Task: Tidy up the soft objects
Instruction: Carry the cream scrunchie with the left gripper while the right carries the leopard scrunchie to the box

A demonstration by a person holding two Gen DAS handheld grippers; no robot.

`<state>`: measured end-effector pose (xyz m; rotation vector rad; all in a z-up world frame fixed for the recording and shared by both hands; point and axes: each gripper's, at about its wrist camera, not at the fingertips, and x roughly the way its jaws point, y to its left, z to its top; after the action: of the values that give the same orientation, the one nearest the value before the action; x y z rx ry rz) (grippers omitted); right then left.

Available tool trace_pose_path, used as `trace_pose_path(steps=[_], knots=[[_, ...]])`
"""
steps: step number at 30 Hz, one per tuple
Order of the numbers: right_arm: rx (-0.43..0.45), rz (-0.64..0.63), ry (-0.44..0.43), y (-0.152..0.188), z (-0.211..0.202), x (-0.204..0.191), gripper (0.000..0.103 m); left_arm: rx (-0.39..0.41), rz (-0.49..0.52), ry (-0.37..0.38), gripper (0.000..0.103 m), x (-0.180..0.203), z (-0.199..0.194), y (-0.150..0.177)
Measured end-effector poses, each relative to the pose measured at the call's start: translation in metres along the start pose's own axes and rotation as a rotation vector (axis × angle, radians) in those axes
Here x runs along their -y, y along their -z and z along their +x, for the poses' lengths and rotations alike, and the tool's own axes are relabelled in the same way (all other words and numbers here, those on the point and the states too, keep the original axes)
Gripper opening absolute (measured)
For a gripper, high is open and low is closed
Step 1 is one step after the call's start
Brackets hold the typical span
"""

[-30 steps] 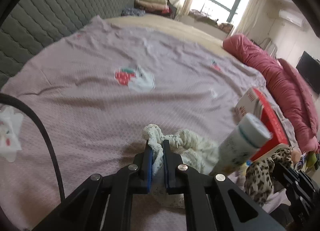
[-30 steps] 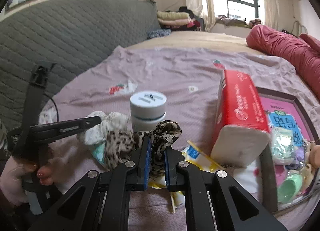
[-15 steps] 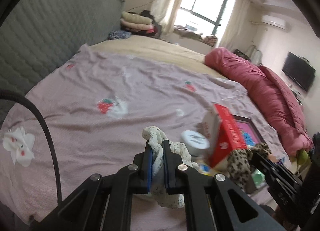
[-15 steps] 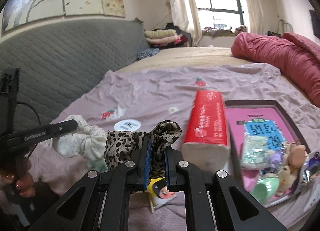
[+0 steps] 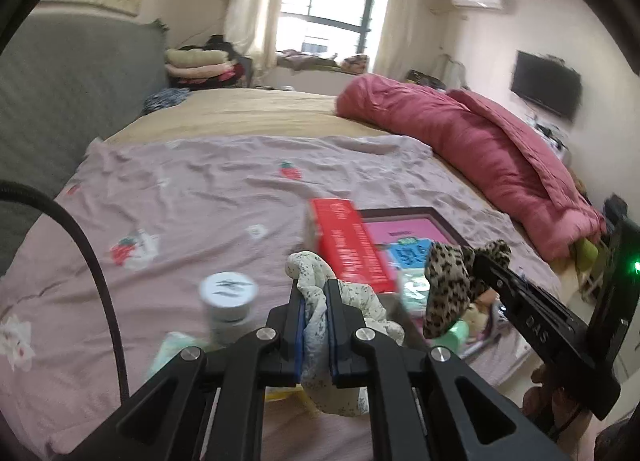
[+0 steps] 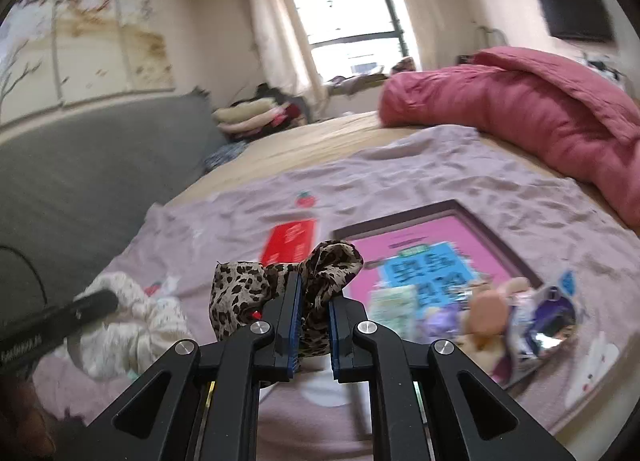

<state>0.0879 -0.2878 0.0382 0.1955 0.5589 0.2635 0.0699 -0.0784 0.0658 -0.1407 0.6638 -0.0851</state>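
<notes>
Carrying step, by the look of it: left gripper clamped on cream speckled fabric scrunchie, right gripper clamped on leopard-print fabric scrunchie, both held above lilac strawberry-print bedsheet. Next, probably lowering both side by side near brown-framed pink tray, then releasing.

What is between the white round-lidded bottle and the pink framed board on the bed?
In the left wrist view, the red tissue box lies between the bottle and the board.
</notes>
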Motion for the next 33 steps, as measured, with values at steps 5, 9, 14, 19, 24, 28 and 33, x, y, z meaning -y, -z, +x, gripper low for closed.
trace_pose_path(steps=[5, 9, 14, 19, 24, 28, 33], knots=[[0.034, 0.088, 0.065, -0.006, -0.009, 0.04, 0.011, -0.019, 0.064, 0.039, 0.009, 0.044, 0.015, -0.006], [0.053, 0.15, 0.118, -0.007, -0.014, 0.068, 0.011, -0.031, 0.097, 0.07, 0.009, 0.075, 0.031, -0.012], [0.071, 0.203, 0.176, -0.006, -0.018, 0.093, 0.011, -0.059, 0.118, 0.105, 0.009, 0.104, 0.055, -0.016], [0.066, 0.26, 0.214, -0.002, -0.018, 0.114, 0.011, -0.101, 0.137, 0.132, 0.009, 0.124, 0.084, -0.013], [0.068, 0.288, 0.24, 0.001, -0.017, 0.127, 0.012, -0.147, 0.149, 0.138, 0.009, 0.136, 0.107, -0.003], [0.063, 0.299, 0.251, 0.002, -0.013, 0.133, 0.012, -0.168, 0.156, 0.131, 0.009, 0.143, 0.124, 0.001], [0.053, 0.294, 0.253, 0.004, -0.007, 0.136, 0.012, -0.196, 0.166, 0.138, 0.009, 0.149, 0.141, 0.005]])
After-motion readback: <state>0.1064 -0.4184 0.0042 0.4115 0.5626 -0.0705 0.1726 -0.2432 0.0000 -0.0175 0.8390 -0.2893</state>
